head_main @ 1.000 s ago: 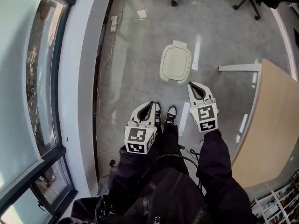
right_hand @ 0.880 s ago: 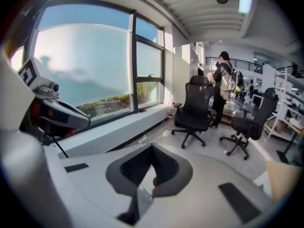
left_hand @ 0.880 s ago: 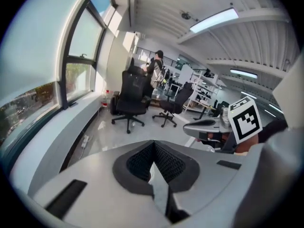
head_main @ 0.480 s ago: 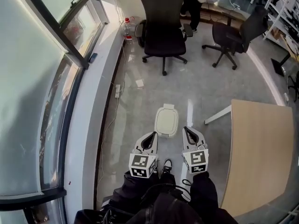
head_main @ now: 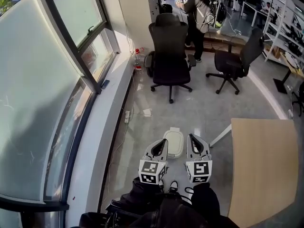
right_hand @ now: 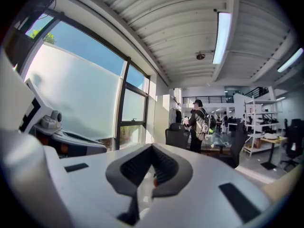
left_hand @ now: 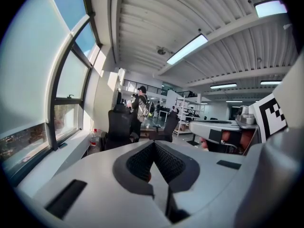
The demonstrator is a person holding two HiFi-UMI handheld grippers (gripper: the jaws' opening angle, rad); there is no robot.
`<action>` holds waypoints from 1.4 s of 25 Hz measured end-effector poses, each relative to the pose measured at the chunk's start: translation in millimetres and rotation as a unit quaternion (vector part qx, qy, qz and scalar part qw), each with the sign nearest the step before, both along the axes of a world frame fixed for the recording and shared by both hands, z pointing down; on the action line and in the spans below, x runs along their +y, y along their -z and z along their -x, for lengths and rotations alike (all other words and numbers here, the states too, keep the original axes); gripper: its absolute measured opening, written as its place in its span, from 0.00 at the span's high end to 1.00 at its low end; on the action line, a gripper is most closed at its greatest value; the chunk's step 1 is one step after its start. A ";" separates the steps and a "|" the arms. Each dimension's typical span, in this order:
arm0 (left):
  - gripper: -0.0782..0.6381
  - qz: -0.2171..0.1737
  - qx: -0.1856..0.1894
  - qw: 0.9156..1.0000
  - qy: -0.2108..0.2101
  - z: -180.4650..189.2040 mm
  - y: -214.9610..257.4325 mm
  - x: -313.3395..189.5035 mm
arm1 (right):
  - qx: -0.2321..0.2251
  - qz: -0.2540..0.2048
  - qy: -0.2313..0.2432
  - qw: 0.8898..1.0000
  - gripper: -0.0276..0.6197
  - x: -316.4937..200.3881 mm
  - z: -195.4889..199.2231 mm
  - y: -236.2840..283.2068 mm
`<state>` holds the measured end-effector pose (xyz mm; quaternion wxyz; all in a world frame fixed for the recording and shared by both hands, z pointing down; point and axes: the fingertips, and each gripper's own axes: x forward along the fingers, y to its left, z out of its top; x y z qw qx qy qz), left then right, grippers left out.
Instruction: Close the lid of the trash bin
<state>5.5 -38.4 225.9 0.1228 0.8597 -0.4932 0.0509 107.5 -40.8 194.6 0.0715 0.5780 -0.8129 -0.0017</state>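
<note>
Lower centre: white trash bin (head_main: 174,154) on the floor, its lid (head_main: 174,140) seemingly down. Left gripper (head_main: 162,144) and right gripper (head_main: 193,140) hover above, jaws together, empty, apparently finished.

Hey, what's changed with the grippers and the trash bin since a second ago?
Both the left gripper and right gripper have lifted up and away from the trash bin, and the head view has tilted up with them. Unchanged: lid closed, both jaws shut and empty.
</note>
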 end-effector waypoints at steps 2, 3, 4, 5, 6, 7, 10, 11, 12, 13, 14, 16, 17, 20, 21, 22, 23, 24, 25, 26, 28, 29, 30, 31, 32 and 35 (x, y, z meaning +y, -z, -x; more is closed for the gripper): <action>0.89 -0.007 -0.002 1.000 -0.002 -1.2 9.8 3.5 | -0.004 -0.013 -0.005 1.000 0.95 5.3 0.8 14.9; 0.89 -0.010 -0.002 1.000 -0.002 -1.2 14.4 5.3 | -0.007 -0.017 -0.010 1.000 0.95 8.0 0.1 21.5; 0.89 -0.014 -0.002 1.000 -0.002 -0.9 19.4 7.0 | -0.010 -0.020 -0.014 1.000 0.95 10.4 -0.9 27.9; 0.89 -0.018 -0.001 1.000 -0.002 -0.9 24.4 8.8 | -0.012 -0.023 -0.018 1.000 0.95 12.9 -2.0 33.9; 0.89 -0.022 0.000 1.000 -0.002 -1.4 29.3 10.9 | -0.014 -0.027 -0.019 0.999 0.95 15.5 -3.3 39.6; 0.89 -0.026 0.001 1.000 -0.002 -2.3 33.9 12.7 | -0.014 -0.031 -0.020 0.999 0.95 17.8 -4.8 44.9; 0.89 -0.038 0.003 0.999 0.000 -6.7 45.5 13.6 | -0.014 -0.044 -0.018 0.999 0.95 20.0 -8.7 58.8; 0.89 -0.042 0.003 0.999 0.000 -8.0 48.6 13.0 | -0.014 -0.047 -0.016 0.999 0.95 19.7 -9.2 62.4; 0.89 -0.044 0.003 0.999 0.001 -9.2 50.8 12.7 | -0.014 -0.050 -0.015 0.999 0.95 19.7 -9.6 65.2; 0.89 -0.047 0.002 0.999 0.001 -10.5 52.5 12.7 | -0.015 -0.052 -0.015 0.998 0.95 20.1 -10.1 67.3; 0.89 -0.048 0.002 0.999 0.001 -12.2 54.1 12.8 | -0.016 -0.053 -0.016 0.998 0.95 20.7 -11.2 69.3; 0.89 -0.052 0.001 0.999 -0.001 -15.8 58.9 12.4 | -0.020 -0.057 -0.017 0.998 0.95 21.8 -13.3 74.8; 0.89 -0.054 0.001 0.999 -0.001 -17.1 61.7 12.0 | -0.022 -0.060 -0.016 0.998 0.95 22.3 -13.6 78.2; 0.89 -0.060 0.000 0.998 -0.001 -18.9 67.2 11.7 | -0.027 -0.067 -0.009 0.997 0.95 24.4 -11.9 84.8; 0.89 -0.062 -0.001 0.998 -0.001 -19.6 68.2 11.7 | -0.028 -0.070 -0.006 0.997 0.95 25.2 -11.5 85.9; 0.89 -0.064 -0.002 0.998 -0.001 -20.6 69.4 11.7 | -0.030 -0.072 -0.004 0.997 0.95 26.0 -11.4 86.8; 0.89 -0.067 -0.003 0.998 -0.001 -21.6 70.9 11.5 | -0.031 -0.074 -0.002 0.997 0.95 26.6 -11.6 87.7; 0.89 -0.069 -0.004 0.998 -0.001 -22.4 72.6 11.1 | -0.031 -0.076 -0.002 0.997 0.95 27.0 -11.9 88.7; 0.89 -0.071 -0.004 0.997 -0.001 -23.1 74.5 10.5 | -0.031 -0.077 -0.002 0.997 0.95 27.3 -12.0 89.7; 0.89 -0.072 -0.004 0.997 0.000 -23.7 76.2 9.8 | -0.031 -0.078 -0.001 0.996 0.95 27.3 -12.0 90.6; 0.89 -0.074 -0.003 0.997 0.000 -25.1 78.4 8.5 | -0.032 -0.079 0.002 0.996 0.95 27.3 -11.9 92.1; 0.89 -0.075 -0.003 0.997 0.000 -26.1 79.0 8.2 | -0.031 -0.080 0.003 0.996 0.95 27.5 -12.1 93.0; 0.89 -0.075 -0.003 0.997 0.000 -26.8 79.6 8.1 | -0.031 -0.080 0.005 0.996 0.95 27.6 -12.2 93.9; 0.89 -0.075 -0.002 0.997 0.001 -27.3 80.0 7.9 | -0.030 -0.080 0.006 0.996 0.95 27.6 -12.1 94.7; 0.89 -0.075 -0.002 0.997 0.001 -27.3 80.3 7.7 | -0.031 -0.080 0.008 0.996 0.95 27.4 -11.7 95.2; 0.89 -0.076 0.000 0.997 0.003 -26.0 80.1 6.7 | -0.037 -0.080 0.012 0.996 0.95 26.4 -10.0 95.1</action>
